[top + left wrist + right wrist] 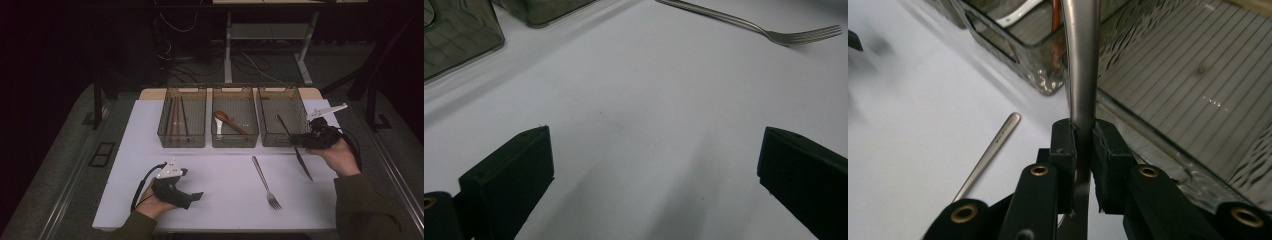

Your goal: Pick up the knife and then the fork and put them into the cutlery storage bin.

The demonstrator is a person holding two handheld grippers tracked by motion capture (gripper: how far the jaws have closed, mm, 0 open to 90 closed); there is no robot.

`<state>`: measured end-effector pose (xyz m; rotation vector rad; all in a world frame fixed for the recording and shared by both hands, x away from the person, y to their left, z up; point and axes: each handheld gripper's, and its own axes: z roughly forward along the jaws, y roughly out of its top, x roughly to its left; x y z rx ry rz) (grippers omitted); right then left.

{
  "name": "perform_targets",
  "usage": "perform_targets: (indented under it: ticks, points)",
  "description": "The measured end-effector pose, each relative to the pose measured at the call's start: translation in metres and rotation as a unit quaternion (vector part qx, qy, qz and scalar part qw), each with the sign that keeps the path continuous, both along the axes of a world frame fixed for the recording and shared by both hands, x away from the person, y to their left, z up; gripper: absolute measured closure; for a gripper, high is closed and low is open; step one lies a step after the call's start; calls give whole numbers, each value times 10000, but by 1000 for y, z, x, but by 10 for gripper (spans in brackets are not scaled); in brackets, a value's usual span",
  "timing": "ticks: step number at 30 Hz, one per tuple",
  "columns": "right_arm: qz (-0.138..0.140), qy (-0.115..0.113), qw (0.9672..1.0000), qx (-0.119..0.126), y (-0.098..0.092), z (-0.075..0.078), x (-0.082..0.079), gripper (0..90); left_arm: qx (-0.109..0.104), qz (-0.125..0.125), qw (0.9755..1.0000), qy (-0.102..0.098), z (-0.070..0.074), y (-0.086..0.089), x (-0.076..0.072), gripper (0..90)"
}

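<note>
My right gripper is shut on a metal table knife and holds it tilted at the front wall of the right-hand bin. One end of the knife reaches over that bin, the other hangs above the white table. In the right gripper view the pads pinch the knife about mid-length, my right gripper just in front of the ribbed bin. A fork lies on the table, tines toward the person. My left gripper rests near the front edge, open and empty, facing the fork.
Three smoky clear bins stand in a row at the back. The left bin holds chopsticks. The middle bin holds a brown spoon and a white one. A white mat covers the table.
</note>
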<state>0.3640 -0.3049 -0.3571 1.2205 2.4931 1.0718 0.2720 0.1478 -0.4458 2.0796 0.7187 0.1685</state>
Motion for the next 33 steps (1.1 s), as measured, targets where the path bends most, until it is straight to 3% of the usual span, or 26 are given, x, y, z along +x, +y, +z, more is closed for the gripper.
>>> perform_targets:
  ticks: [10, 22, 27, 33]
  points:
    - [-312, -346, 9988, 147, -7, 29, 14, 804, -6, 14, 10000, 5, 0, 0, 0, 8]
    - [-619, -794, 9949, 41, 3, 74, 59, 803, -16, 9, 10000, -3, 0, 0, 0, 8]
    - [-813, -882, 9928, 67, 7, 82, 82, 803, -6, 16, 10000, 0, 0, 1, 0, 8]
    - [-936, -885, 9917, -14, 10, 78, 102, 803, -32, 36, 10000, 3, 0, 2, 0, 8]
